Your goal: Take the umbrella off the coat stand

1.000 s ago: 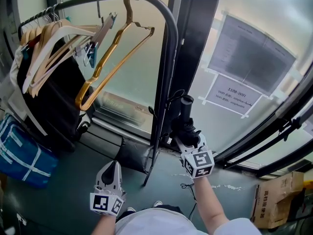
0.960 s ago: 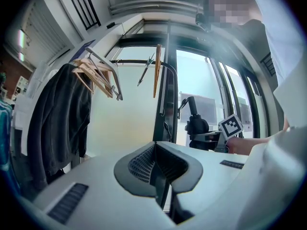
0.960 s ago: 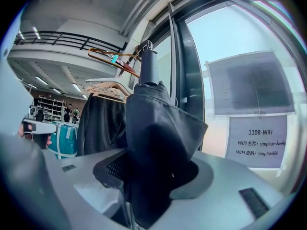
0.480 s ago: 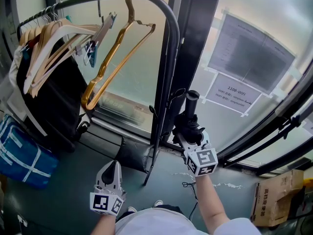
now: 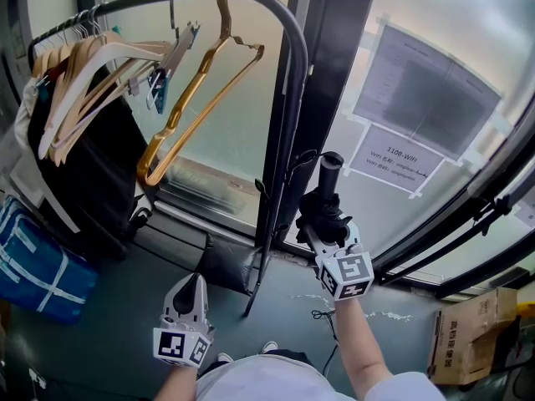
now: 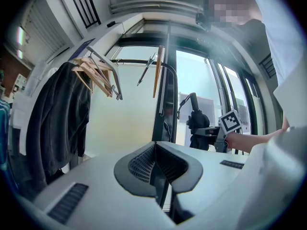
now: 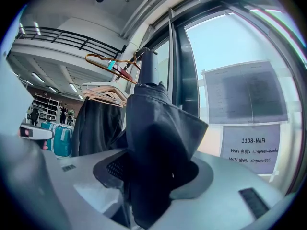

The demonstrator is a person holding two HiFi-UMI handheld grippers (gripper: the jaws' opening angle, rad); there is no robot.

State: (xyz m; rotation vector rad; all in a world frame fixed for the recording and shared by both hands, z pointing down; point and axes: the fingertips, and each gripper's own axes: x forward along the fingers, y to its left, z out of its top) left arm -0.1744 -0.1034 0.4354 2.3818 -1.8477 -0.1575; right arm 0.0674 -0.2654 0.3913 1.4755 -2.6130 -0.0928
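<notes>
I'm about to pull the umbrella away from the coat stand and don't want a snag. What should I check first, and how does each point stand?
1. Right gripper clamped on the umbrella: ok, black fabric fills the jaws.
2. Umbrella folded: ok.
3. Umbrella free of the coat stand: cannot tell; its handle sits close beside the post.
4. Left gripper out of the way: ok; shut, empty and low.
5. Gold hanger clear of the umbrella: ok, it hangs on the post's other side.

Black folded umbrella [image 5: 322, 213] — upright, just beside coat stand [image 5: 290, 98].
</notes>
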